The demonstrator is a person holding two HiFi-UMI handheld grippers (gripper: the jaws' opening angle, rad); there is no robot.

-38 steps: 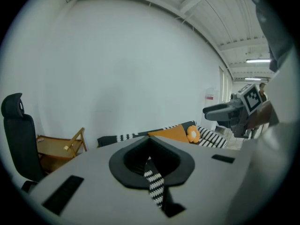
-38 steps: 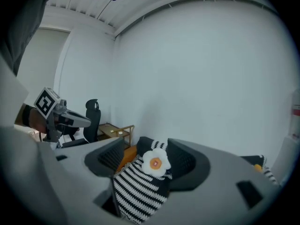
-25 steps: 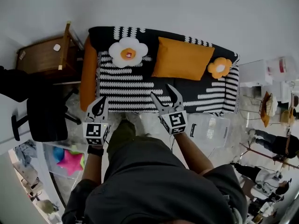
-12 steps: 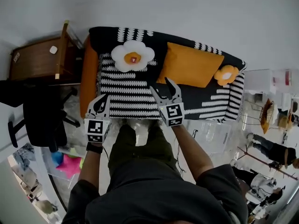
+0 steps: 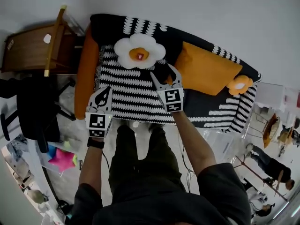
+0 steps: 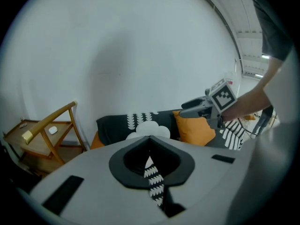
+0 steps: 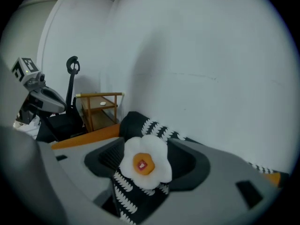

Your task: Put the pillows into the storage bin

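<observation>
A black-and-white patterned sofa (image 5: 126, 93) holds a white flower pillow (image 5: 139, 51), a square orange pillow (image 5: 208, 74) and a small orange flower pillow (image 5: 239, 85). My right gripper (image 5: 163, 72) is open over the seat, between the white flower pillow and the orange pillow, touching neither. In the right gripper view the white flower pillow (image 7: 144, 162) sits straight ahead beyond the spread jaws. My left gripper (image 5: 105, 92) hangs over the seat's left front with its tips together and nothing in them. A clear storage bin (image 5: 224, 143) shows only faintly on the floor at the sofa's right.
A wooden side table (image 5: 33, 53) stands left of the sofa, and a black office chair (image 5: 37, 111) stands in front of it. A long orange bolster (image 5: 86, 74) lies along the sofa's left arm. A pink star cushion (image 5: 61, 158) lies at lower left. People sit at the far right (image 5: 274, 165).
Both grippers have moved forward and down over the sofa seat. The right one has come close to the white flower pillow. Neither has changed its jaws.
</observation>
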